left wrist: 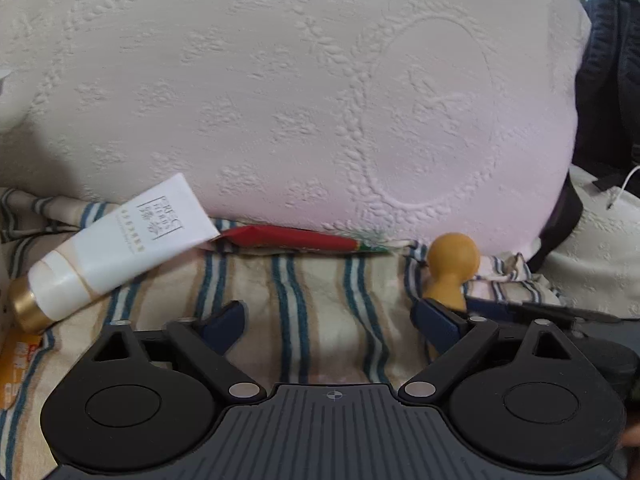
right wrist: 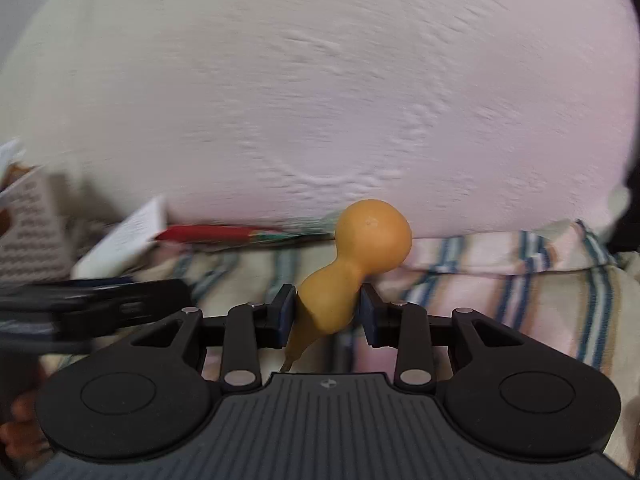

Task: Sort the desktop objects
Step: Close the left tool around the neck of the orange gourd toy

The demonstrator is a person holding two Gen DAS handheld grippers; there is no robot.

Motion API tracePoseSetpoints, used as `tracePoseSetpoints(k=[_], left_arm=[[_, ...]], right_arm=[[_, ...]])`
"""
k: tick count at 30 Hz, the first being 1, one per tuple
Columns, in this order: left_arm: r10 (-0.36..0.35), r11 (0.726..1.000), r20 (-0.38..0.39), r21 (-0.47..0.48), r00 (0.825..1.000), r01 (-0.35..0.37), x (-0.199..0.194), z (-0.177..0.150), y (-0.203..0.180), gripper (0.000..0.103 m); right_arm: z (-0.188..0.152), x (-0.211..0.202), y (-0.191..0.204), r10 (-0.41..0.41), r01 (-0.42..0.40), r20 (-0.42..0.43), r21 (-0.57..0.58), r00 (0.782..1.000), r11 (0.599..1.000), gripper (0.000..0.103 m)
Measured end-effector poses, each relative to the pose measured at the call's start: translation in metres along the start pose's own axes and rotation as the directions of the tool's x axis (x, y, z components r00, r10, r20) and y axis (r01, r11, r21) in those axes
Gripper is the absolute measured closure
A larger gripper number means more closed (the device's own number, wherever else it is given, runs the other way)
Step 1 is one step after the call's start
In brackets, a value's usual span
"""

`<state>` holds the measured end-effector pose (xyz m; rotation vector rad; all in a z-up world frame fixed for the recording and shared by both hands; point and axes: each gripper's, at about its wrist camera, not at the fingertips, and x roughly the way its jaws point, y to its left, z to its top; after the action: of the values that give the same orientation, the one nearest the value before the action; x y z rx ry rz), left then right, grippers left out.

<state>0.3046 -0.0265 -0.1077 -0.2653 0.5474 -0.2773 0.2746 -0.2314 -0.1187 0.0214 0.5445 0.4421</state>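
Both wrist views look low and close, sharing the white pillow (left wrist: 280, 100).

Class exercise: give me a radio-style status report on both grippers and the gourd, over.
Left gripper open, nothing between its fingers. Right gripper closed around the yellow gourd at its lower bulb. White pillow close behind; nothing blocking.

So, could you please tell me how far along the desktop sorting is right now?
Nothing looks sorted yet. In hand: the right gripper has the yellow gourd between its jaws. Left to do: the white tube and the red packet lie on the striped towel, and the left gripper is open and empty.
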Motion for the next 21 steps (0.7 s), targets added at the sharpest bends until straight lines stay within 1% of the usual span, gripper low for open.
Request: tracePoseSetpoints(k=[1,3,4,8,10,11,12,14,16,17,19,20,21], left_arm=[[0.003,1.000,-0.013,-0.006,1.000,-0.003,0.000,0.000,0.001,0.009],[-0.003,1.000,-0.034,-0.006,0.999,0.002,0.000,-0.003,0.002,0.009],[-0.007,1.000,-0.043,-0.003,0.999,0.007,0.000,-0.004,0.003,0.009],[-0.030,0.999,-0.062,-0.022,0.998,0.029,-0.002,-0.011,0.003,0.008],[-0.035,0.999,-0.081,-0.008,0.996,0.034,0.000,-0.013,0.000,0.008],[-0.042,0.999,-0.097,0.002,0.994,0.042,0.001,-0.015,0.000,0.008],[-0.048,0.999,-0.115,0.007,0.992,0.050,0.002,-0.019,-0.001,0.010],[-0.058,0.998,-0.131,-0.012,0.990,0.057,0.002,-0.024,0.001,0.011],[-0.082,0.996,-0.147,-0.053,0.986,0.074,0.001,-0.026,0.005,0.017],[-0.096,0.994,-0.155,-0.071,0.983,0.086,-0.002,-0.027,0.007,0.022],[-0.113,0.991,-0.158,-0.089,0.981,0.100,-0.010,-0.027,0.009,0.033],[-0.117,0.990,-0.160,-0.094,0.980,0.103,-0.014,-0.027,0.009,0.043],[-0.117,0.990,-0.162,-0.098,0.980,0.102,-0.020,-0.027,0.010,0.050]], right_arm=[[-0.001,-0.003,0.001,0.014,-0.014,-0.014,-0.004,1.000,1.000,0.065],[-0.005,-0.008,0.003,0.074,-0.075,-0.037,-0.013,0.997,0.997,0.065],[-0.007,-0.011,0.008,0.088,-0.090,-0.049,-0.040,0.995,0.995,0.065],[-0.013,-0.006,0.031,0.114,-0.132,-0.121,-0.145,0.986,0.981,0.065],[-0.019,-0.007,0.041,0.134,-0.159,-0.142,-0.174,0.981,0.972,0.065],[-0.022,-0.014,0.044,0.143,-0.169,-0.145,-0.187,0.979,0.968,0.065],[-0.024,-0.015,0.049,0.150,-0.178,-0.150,-0.201,0.977,0.963,0.065],[-0.026,-0.020,0.059,0.156,-0.190,-0.160,-0.225,0.975,0.956,0.065],[-0.027,-0.030,0.063,0.167,-0.202,-0.161,-0.236,0.973,0.950,0.065],[-0.028,-0.034,0.065,0.171,-0.207,-0.161,-0.239,0.972,0.949,0.065],[-0.030,-0.042,0.075,0.165,-0.204,-0.159,-0.267,0.973,0.942,0.065],[-0.031,-0.047,0.079,0.167,-0.206,-0.158,-0.280,0.973,0.938,0.065],[-0.031,-0.048,0.084,0.174,-0.213,-0.158,-0.279,0.972,0.936,0.066]])
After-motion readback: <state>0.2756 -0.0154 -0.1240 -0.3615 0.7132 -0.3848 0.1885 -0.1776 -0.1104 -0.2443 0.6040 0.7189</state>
